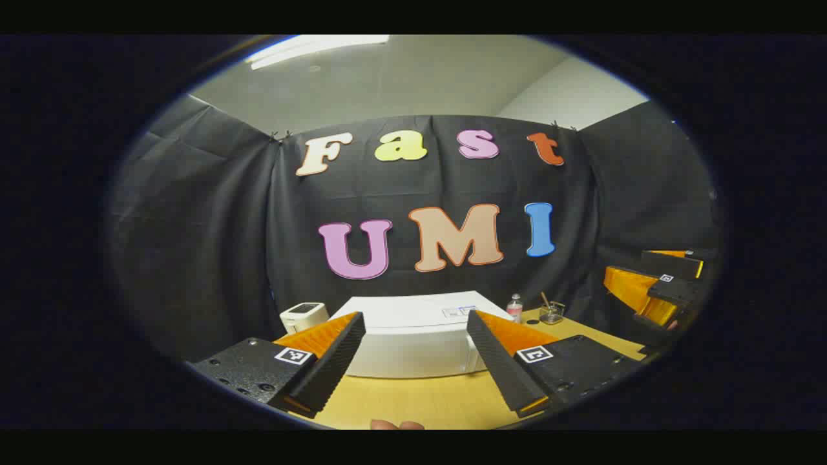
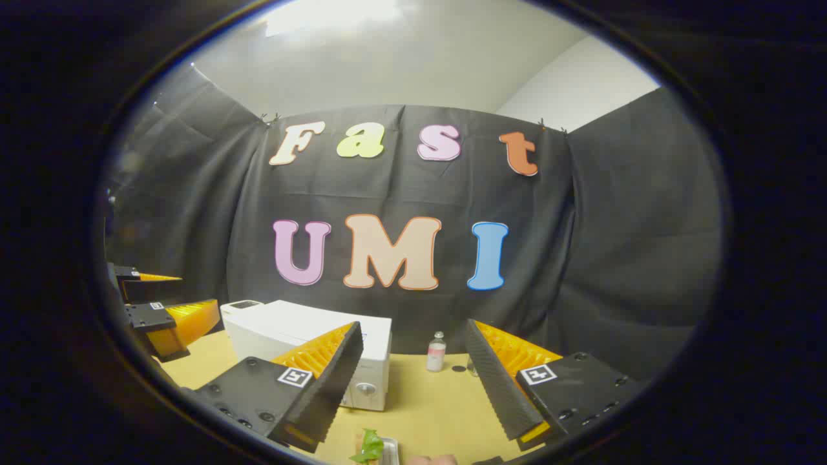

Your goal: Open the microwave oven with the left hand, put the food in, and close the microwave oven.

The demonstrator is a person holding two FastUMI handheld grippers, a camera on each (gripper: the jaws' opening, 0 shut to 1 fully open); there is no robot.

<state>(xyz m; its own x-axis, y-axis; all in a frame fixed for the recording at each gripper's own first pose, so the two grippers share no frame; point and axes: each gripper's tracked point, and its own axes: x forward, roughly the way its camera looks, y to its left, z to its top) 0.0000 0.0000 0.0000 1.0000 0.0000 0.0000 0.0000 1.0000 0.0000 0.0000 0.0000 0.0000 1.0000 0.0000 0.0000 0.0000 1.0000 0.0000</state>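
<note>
The white microwave (image 1: 413, 352) stands on the wooden table (image 1: 420, 400) straight ahead of my left gripper (image 1: 415, 316), its door shut. The left gripper is open and holds nothing, some way short of the oven. In the right gripper view the microwave (image 2: 303, 336) is at left-centre with a round knob (image 2: 365, 389) on its front. My right gripper (image 2: 413, 325) is open and holds nothing. The food (image 2: 371, 445), something with a green leaf on a small pale tray, lies on the table just below its fingers. Each view also catches the other gripper: the right gripper (image 1: 627, 263) and the left gripper (image 2: 197, 290).
A small white device (image 1: 303, 315) sits left of the microwave. A little bottle (image 2: 437, 352) and a glass jar (image 1: 551, 313) stand to its right near the black cloth wall. A person's fingertips (image 1: 397, 424) show at the bottom edge.
</note>
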